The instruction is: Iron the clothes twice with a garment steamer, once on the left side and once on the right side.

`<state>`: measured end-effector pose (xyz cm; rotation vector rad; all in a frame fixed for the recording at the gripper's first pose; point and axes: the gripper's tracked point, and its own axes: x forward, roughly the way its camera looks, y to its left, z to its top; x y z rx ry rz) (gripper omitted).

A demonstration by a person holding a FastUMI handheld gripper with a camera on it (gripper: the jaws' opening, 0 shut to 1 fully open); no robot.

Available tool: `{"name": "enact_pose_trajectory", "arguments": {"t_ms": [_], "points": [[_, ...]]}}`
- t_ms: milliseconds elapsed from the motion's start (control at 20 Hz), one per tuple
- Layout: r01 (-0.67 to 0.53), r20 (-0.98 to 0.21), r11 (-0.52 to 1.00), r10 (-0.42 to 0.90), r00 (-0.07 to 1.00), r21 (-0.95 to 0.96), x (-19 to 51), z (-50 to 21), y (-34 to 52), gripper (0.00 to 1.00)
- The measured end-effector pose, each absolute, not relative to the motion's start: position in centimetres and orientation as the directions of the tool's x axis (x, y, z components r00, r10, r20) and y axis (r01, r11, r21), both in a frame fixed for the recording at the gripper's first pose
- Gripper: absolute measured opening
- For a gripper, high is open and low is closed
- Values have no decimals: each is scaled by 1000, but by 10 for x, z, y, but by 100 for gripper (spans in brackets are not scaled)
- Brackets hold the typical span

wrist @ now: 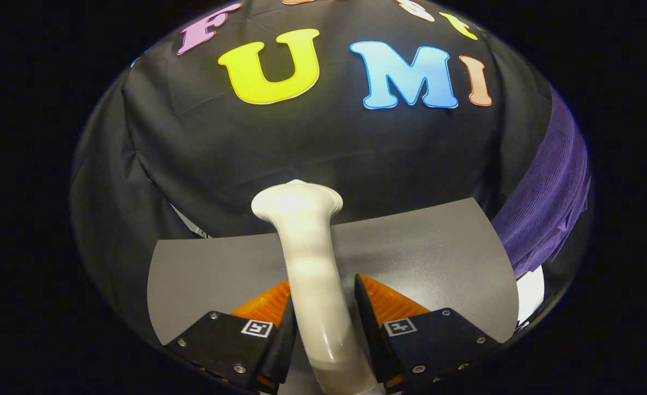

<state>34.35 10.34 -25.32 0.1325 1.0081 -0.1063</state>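
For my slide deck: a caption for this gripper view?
Gripper shut on white garment steamer handle above grey table; purple garment beyond.

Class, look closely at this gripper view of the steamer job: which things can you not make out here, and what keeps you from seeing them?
- Steamer: in the gripper view its lower handle is cut off between the tongs, which are shut on it; its steam face points away.
- Purple garment: only an edge shows beyond the grey board, so its type cannot be told.
- White thing under the garment: too little shows to identify.
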Motion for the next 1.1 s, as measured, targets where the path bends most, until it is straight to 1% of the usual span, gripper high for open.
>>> {"name": "enact_pose_trajectory", "arguments": {"t_ms": [100,350,450,600,850,1100], "points": [[150,-832,987,-30,554,64,344,-251,101,50],[119,-785,992,-96,611,-28,346,-254,98,42],[92,-776,995,-91,624,-42,345,-254,100,40],[61,-740,998,-31,672,14,337,-241,99,39],[-3,-667,1000,17,745,22,303,-220,82,39],[10,-576,1000,-20,817,-20,264,-181,46,39]]}}
